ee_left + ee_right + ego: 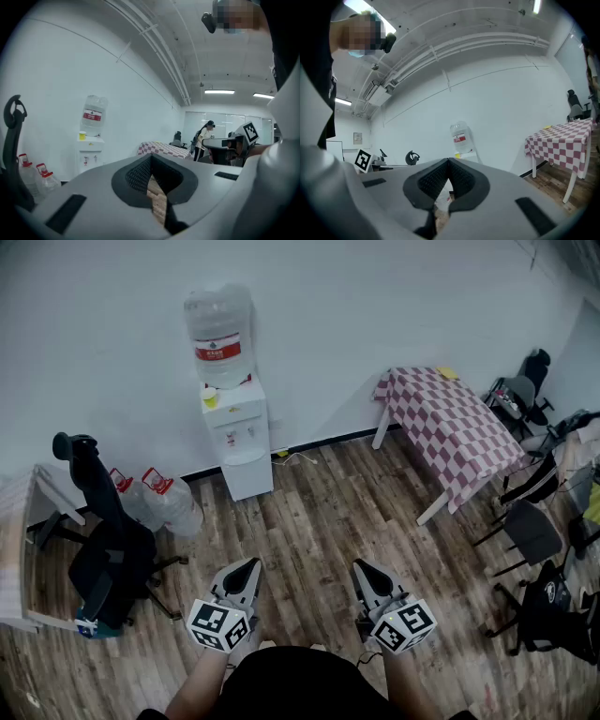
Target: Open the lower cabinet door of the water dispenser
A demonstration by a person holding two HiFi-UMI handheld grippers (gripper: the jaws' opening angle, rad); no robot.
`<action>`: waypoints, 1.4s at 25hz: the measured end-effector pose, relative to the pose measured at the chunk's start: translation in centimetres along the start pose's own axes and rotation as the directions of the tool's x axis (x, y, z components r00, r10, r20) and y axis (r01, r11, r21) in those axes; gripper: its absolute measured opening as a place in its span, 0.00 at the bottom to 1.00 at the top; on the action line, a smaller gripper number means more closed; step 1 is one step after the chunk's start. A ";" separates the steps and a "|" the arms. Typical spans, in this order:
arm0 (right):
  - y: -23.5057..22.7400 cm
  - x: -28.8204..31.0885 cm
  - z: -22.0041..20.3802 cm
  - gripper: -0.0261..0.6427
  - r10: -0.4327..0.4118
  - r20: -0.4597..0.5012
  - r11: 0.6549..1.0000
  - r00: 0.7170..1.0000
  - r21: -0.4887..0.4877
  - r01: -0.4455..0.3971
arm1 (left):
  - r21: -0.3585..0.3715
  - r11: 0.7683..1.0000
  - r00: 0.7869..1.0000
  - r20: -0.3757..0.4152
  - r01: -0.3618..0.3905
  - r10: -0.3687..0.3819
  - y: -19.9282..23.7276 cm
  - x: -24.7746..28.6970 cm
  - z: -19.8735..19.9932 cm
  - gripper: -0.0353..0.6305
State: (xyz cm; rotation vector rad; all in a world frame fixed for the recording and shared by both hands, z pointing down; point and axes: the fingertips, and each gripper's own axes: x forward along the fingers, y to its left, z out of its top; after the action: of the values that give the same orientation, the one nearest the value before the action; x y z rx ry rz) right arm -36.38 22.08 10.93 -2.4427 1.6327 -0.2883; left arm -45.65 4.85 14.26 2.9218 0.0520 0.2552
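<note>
A white water dispenser (pixel 238 432) stands against the far wall with a large clear bottle (pixel 220 336) on top. Its lower cabinet door (pixel 249 474) is closed. The dispenser also shows at the left in the left gripper view (pixel 90 152) and near the middle in the right gripper view (pixel 461 149). My left gripper (pixel 251 564) and right gripper (pixel 360 567) are held low in the head view, well short of the dispenser. Both are shut with nothing between the jaws (pixel 151 158) (pixel 449 161).
A black office chair (pixel 105 549) stands at the left beside a desk (pixel 33 549). Two spare water bottles (pixel 159 501) lie left of the dispenser. A checkered-cloth table (pixel 452 427) stands at the right, with more chairs (pixel 534 531) beyond. A person (pixel 204 139) stands far off.
</note>
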 end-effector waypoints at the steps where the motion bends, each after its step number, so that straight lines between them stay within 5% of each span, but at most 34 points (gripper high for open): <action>1: -0.1 -0.1 0.0 0.07 0.001 0.001 1.000 1.000 -0.001 -0.001 | 0.006 1.000 1.000 0.002 0.000 0.000 -0.2 0.1 0.0 0.07; 35: -8.2 -9.4 -1.6 0.08 0.002 -0.012 0.998 1.000 0.062 -0.002 | 0.036 0.999 0.999 -0.035 -0.035 0.036 -9.8 3.9 -2.4 0.07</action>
State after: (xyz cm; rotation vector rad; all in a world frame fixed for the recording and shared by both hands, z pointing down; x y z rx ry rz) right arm -33.03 33.76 14.12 -2.3980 1.6058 -0.3489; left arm -42.36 15.17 15.16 2.9559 0.0099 0.3154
